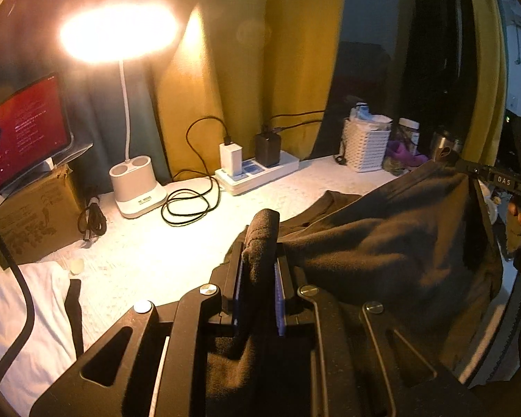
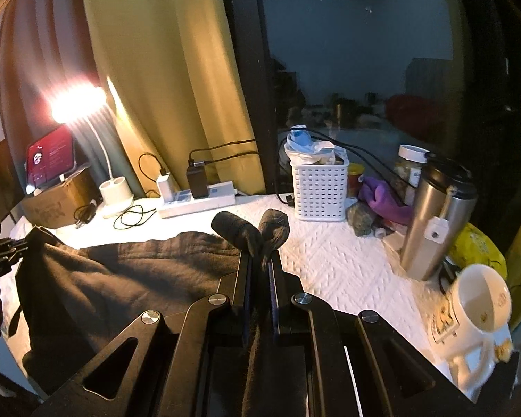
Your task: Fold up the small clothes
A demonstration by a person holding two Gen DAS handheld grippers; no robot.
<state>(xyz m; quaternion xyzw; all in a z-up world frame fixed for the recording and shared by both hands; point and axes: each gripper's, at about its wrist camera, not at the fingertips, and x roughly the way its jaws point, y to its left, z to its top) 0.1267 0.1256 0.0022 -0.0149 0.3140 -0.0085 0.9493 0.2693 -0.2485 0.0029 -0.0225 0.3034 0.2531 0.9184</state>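
While the dark brown fleece garment (image 1: 382, 243) was pinched by both grippers' fingers (image 1: 281, 271), the trailing black cable (image 1: 191, 205) could be snagged.

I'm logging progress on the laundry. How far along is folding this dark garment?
Done: nothing looks folded yet; the dark garment is still loose and rumpled. In hand: the left gripper and right gripper each pinch a bunched edge of it, holding it stretched above the white cloth-covered table. Left: lay it down, fold it, then the white garment lying nearby.
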